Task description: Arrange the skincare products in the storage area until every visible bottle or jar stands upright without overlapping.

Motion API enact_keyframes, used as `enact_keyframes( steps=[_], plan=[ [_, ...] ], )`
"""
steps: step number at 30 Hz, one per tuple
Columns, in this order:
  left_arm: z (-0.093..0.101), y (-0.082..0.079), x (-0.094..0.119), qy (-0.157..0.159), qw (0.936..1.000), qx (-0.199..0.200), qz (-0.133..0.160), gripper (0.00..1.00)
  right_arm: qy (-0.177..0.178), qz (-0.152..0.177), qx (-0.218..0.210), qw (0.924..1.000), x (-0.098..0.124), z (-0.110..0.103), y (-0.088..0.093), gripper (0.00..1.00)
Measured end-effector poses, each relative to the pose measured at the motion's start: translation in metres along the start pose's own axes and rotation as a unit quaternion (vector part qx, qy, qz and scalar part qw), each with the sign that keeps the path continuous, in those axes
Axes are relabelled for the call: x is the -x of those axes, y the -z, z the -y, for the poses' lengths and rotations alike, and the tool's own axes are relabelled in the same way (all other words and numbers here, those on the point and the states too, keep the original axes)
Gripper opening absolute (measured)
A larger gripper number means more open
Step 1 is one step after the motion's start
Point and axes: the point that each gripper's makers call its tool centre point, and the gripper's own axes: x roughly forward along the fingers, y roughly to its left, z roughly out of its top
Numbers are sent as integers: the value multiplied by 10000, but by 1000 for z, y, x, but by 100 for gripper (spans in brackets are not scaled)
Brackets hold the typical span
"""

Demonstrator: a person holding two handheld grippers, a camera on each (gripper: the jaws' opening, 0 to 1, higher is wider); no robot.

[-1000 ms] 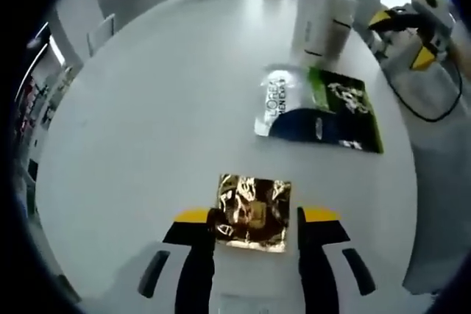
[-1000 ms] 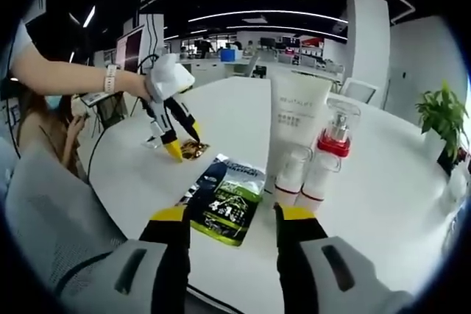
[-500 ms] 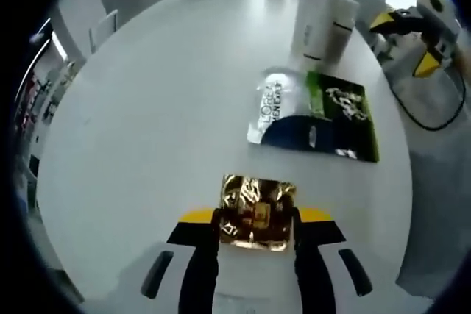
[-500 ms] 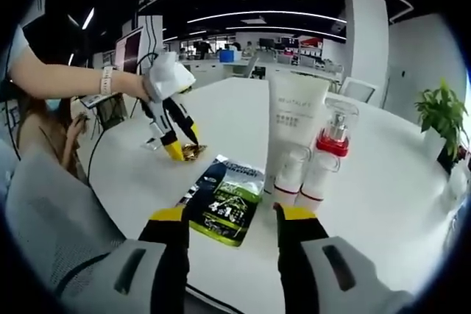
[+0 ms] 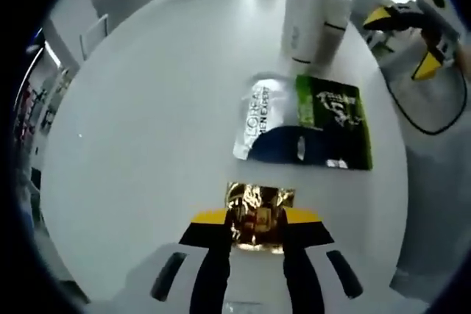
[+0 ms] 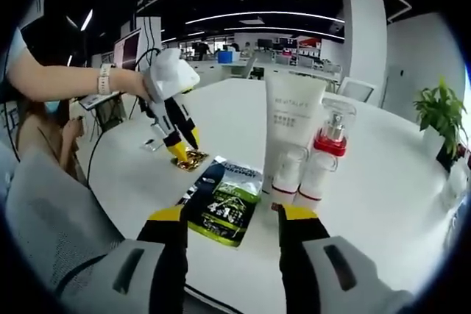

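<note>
1. In the left gripper view, the left gripper (image 5: 256, 218) has its yellow-tipped jaws closed in on the crinkled gold foil sachet (image 5: 257, 215), one jaw against each side edge, the sachet lying flat on the round white table (image 5: 147, 123).
2. From that gripper, the flat white-and-navy sachet (image 5: 268, 123) lies at 12 o'clock, well apart, with the green-and-black sachet (image 5: 331, 126) overlapping its right edge.
3. Farther off at 12 to 1 o'clock stands the tall white tube (image 5: 302, 23), upright.
4. In the right gripper view, the right gripper (image 6: 232, 218) hovers with its jaws spread apart, gripping nothing; the green-and-black sachet lies flat just beyond, between the jaw tips.
5. At 1 o'clock from it stand the white tube, two small white bottles (image 6: 302, 178) and a red-collared clear pump bottle (image 6: 331, 134), all upright and clustered close.
6. The left gripper appears at 11 o'clock there, tips down on the gold sachet.
</note>
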Motion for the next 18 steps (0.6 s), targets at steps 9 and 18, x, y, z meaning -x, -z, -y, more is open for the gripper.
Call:
enact_keyframes(
  steps=[9,18],
  plan=[
    [2,13,-4,140,9995,-151,-240,39,-62,-73,20,10000,0,-4,2,51],
    [2,14,-6,146,9995,-122,-250,40,-110,-70,-54,9999,-1,-4,3,52]
  ],
)
